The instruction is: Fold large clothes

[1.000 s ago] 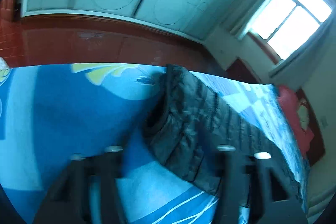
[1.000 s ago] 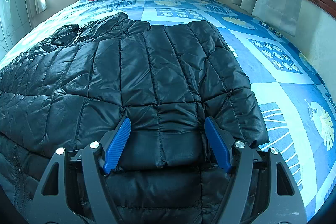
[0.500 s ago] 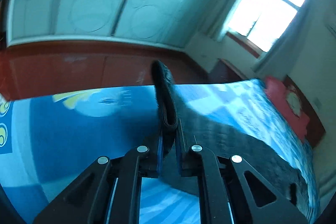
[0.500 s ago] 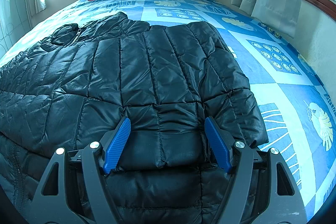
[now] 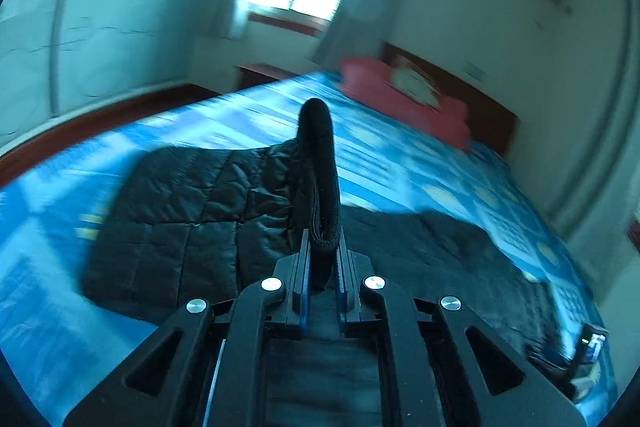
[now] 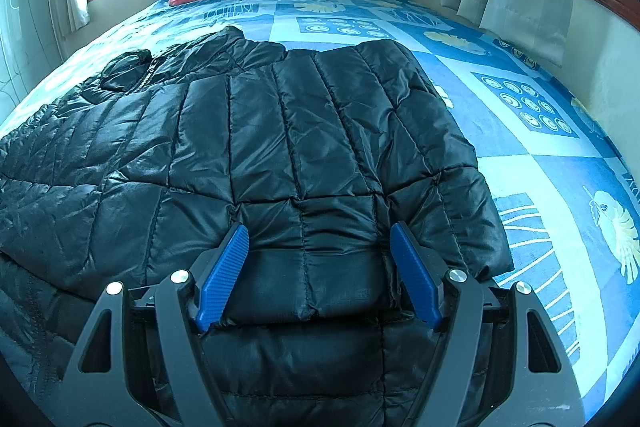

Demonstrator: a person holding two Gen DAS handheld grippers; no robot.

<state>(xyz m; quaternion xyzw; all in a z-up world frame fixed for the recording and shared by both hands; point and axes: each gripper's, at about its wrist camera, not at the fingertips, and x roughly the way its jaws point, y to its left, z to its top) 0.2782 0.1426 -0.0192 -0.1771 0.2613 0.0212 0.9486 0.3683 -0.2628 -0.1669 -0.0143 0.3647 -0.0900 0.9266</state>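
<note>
- At lower centre of the left view, the left gripper [image 5: 323, 269] pinches the black quilted puffer jacket's [image 6: 280, 147] ribbed cuff [image 5: 320, 179]; carry it across smoothly.
- The right gripper [image 6: 320, 275], spread wide, should steady the fold.

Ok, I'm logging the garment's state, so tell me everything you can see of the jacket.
The jacket is black, quilted and shiny, a puffer by its look, spread across the blue patterned bed. One sleeve lies folded over the body; a zip shows near the collar. The left gripper is shut on a ribbed cuff, lifting it. The right gripper is open, its fingers astride the folded sleeve.
</note>
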